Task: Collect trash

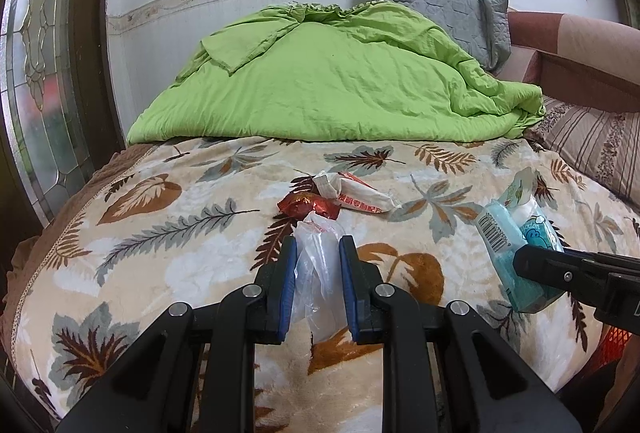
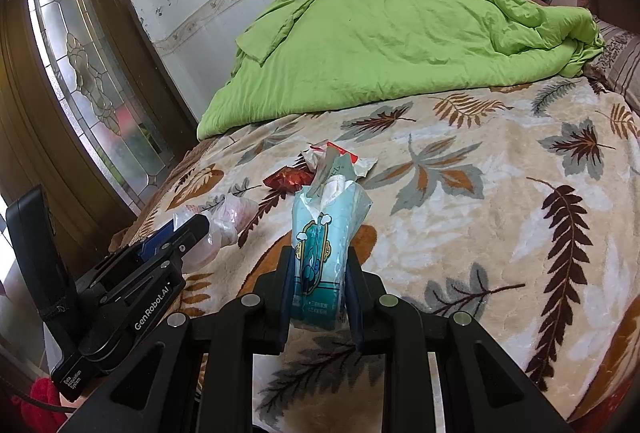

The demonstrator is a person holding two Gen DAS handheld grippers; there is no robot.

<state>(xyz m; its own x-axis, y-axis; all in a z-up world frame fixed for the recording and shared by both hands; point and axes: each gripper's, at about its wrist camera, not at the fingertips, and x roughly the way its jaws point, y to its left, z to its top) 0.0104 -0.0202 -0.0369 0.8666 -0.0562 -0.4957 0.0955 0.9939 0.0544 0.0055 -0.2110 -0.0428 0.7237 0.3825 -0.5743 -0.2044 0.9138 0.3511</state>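
Left wrist view: we find the left gripper (image 1: 318, 253) pinching a crumpled clear plastic bag (image 1: 318, 265), which fills the gap between its blue pads and bulges out ahead of the fingertips. Just beyond the bag, on the leaf-patterned blanket (image 1: 168, 233), lie a red foil wrapper (image 1: 306, 205) and a white printed wrapper (image 1: 360, 195), touching each other. To the right, the right gripper (image 1: 524, 265) carries a blue tissue packet (image 1: 516, 233), its barcode side facing us. A green duvet (image 1: 332, 81) is heaped well behind.

Right wrist view: the right gripper (image 2: 318, 265) is pressed onto the tissue packet (image 2: 324, 253), which stands roughly upright between the jaws with white tissue showing at its torn top. The left gripper (image 2: 188, 233) sits low at the left with the plastic bag (image 2: 224, 225) in its grip. The red foil wrapper (image 2: 288, 179) and white wrapper (image 2: 344, 159) lie beyond the packet.

Assessment: both claws are loaded, and two wrappers remain uncollected on the blanket. We judge the step in hand to be carrying what is held to a bin, which is not identifiable in either view. We advise holding both grips firm; the thin bag is slippery and held only by a fold, so it could slide free if swung. The packet should be kept upright lest loose tissue spill. We would lift clear of the plush blanket before travelling.
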